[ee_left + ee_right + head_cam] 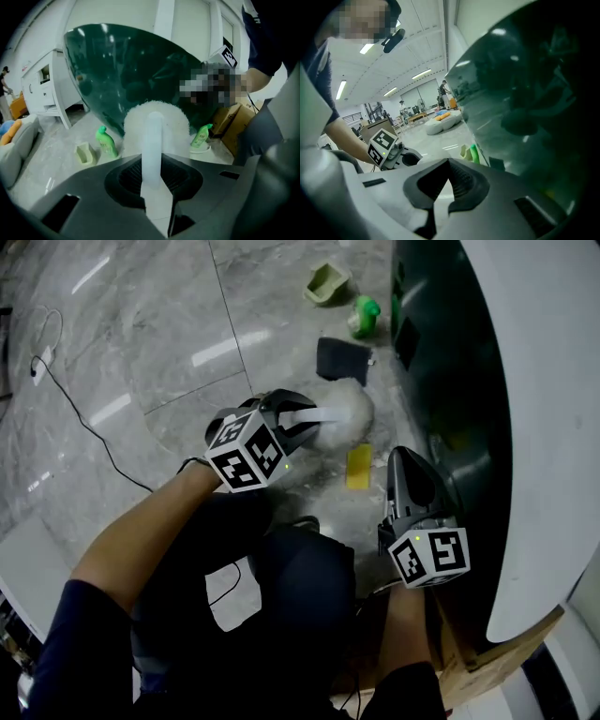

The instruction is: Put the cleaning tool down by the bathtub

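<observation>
A person crouches beside a dark green bathtub (pixel 450 399), a hand-held gripper in each hand. The left gripper (pixel 305 425) pinches the white handle of a brush (pixel 345 412), its jaws pressed on either side of the stem. The fluffy white head points toward the bathtub's base, low over the grey marble floor (pixel 141 334). Whether it touches the floor cannot be told. Seen along the left gripper's jaws (pixel 151 161), the brush (pixel 157 119) stands straight out in front of the bathtub's curved green wall (pixel 140 70).

The right gripper (pixel 405 460) hangs closer to the bathtub than the left, right beside its wall. Its jaws (pixel 440 187) stand slightly apart with nothing between them.

Along the foot of the bathtub lie a yellow sponge (pixel 359 468) and a dark cloth (pixel 342 359), with the brush head between them. Beyond the cloth are a green bottle (pixel 366 317) and a pale green dish (pixel 328 282). A second green bottle (pixel 201 135) and a cardboard box (pixel 234 126) sit at the bathtub's other end. A black cable (pixel 84 418) trails across the floor well away from the bathtub.
</observation>
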Tool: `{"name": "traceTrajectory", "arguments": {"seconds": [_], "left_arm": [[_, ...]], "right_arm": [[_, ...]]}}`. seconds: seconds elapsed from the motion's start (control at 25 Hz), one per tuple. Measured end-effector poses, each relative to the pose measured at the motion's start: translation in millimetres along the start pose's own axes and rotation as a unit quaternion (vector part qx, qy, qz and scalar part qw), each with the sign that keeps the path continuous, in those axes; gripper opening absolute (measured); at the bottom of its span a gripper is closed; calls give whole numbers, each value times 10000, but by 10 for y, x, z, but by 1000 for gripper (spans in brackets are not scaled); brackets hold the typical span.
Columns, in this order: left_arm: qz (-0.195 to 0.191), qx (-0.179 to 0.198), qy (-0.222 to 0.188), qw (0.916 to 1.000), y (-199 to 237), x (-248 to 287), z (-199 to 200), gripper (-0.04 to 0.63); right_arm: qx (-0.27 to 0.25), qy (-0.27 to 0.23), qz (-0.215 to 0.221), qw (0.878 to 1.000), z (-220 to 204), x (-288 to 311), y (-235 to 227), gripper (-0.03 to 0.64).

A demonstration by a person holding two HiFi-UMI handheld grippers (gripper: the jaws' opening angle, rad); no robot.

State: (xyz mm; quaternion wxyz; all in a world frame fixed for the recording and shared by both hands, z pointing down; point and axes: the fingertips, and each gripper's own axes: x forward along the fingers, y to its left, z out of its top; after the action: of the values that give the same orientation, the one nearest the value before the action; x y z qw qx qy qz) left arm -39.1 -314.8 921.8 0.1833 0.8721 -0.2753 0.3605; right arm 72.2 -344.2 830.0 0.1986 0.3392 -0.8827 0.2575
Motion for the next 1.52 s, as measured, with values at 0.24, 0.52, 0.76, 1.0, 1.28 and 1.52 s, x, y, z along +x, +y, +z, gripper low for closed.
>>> {"name": "traceTrajectory", "arguments": {"seconds": [0.24, 0.52, 0.76, 1.0, 1.28, 1.52], "left_arm": [[-89, 388, 445, 9982, 57, 666, -457, 109], [-122, 786, 937, 9924, 84, 1276, -950, 109], [-145, 1310, 1387, 9815, 36, 1690, -1279, 109], [-72, 1830, 1818, 9661, 43, 1959, -1509, 110], [-47, 2296, 1946, 9536, -15, 2203, -1494, 110], [-32, 2085, 1731, 9626, -57, 2337, -1406, 114]], "right_arm": [[-88, 38, 64, 9999, -411, 308, -260, 5], [-175, 70, 94, 9998, -829, 562, -473, 5], [-161, 153, 54, 9997, -1167, 675, -582, 5], [-203, 211, 32, 9996, -1319, 725, -658, 5], [-187, 291, 1, 9994, -1383, 783, -719, 5], [-189, 349, 0, 9992, -1429, 810, -758, 5]]}}
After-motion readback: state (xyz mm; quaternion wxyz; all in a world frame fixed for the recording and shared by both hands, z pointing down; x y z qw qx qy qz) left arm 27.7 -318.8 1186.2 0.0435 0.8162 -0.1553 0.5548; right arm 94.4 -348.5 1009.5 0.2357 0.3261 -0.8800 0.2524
